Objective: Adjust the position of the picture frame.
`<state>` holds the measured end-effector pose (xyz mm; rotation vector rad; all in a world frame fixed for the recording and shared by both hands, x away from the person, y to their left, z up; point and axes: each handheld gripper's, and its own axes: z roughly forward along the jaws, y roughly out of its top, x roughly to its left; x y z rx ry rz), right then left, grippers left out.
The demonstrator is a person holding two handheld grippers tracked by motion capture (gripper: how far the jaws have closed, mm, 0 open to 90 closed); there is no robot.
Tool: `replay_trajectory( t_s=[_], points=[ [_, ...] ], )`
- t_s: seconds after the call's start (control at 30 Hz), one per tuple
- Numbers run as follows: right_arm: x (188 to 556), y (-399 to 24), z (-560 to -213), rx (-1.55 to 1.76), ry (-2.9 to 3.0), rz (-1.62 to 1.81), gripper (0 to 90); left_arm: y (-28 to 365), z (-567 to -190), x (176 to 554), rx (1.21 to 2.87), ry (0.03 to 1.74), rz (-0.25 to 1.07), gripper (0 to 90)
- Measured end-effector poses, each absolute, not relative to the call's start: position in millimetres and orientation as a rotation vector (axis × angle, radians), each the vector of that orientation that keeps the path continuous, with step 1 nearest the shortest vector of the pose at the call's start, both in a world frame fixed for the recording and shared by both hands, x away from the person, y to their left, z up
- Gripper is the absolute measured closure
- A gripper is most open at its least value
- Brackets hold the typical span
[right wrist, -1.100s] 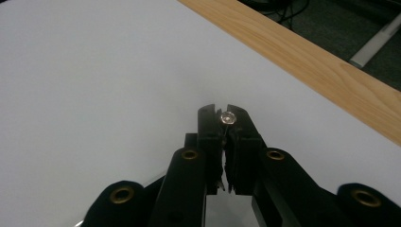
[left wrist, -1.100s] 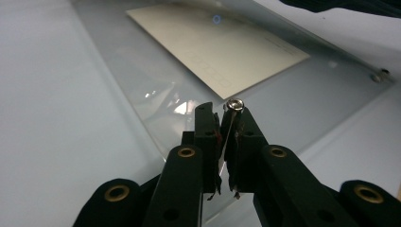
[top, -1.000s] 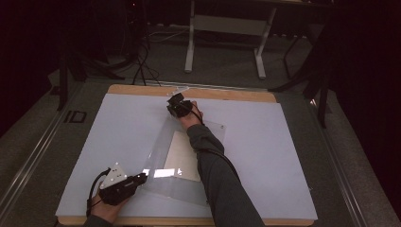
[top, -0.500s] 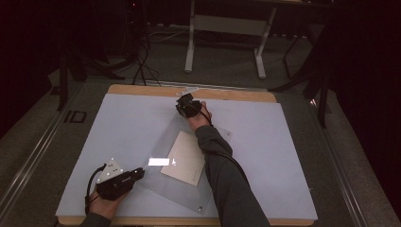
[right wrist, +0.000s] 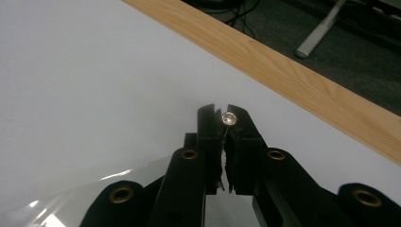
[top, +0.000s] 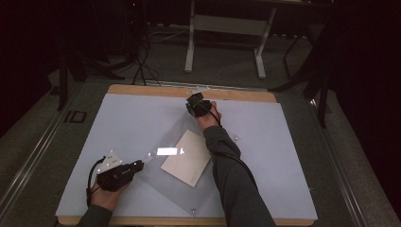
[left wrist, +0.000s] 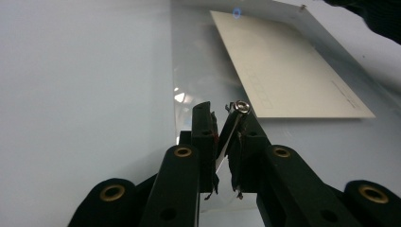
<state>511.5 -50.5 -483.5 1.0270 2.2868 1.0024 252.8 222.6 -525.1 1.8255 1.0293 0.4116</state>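
I am pinching the near-left corner of the clear plastic sleeve (top: 184,161) in my left gripper (top: 138,165) and its far corner in my right gripper (top: 191,105), both closed on the film (each just beside a small metal snap). The sleeve is lying spread flat on the white surface (top: 118,123) with the card (top: 187,157) already inside. Judging by that, the spreading is mostly done, with letting go remaining.
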Motion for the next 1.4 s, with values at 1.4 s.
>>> replay_trajectory(
  t_s=[1.4],
  points=[
    [463.3,-172.6,-481.2,1.214,2.107,0.977,85.6,191.6,-514.6,336.2,1.848,1.111,0.521,83.3]
  ],
)
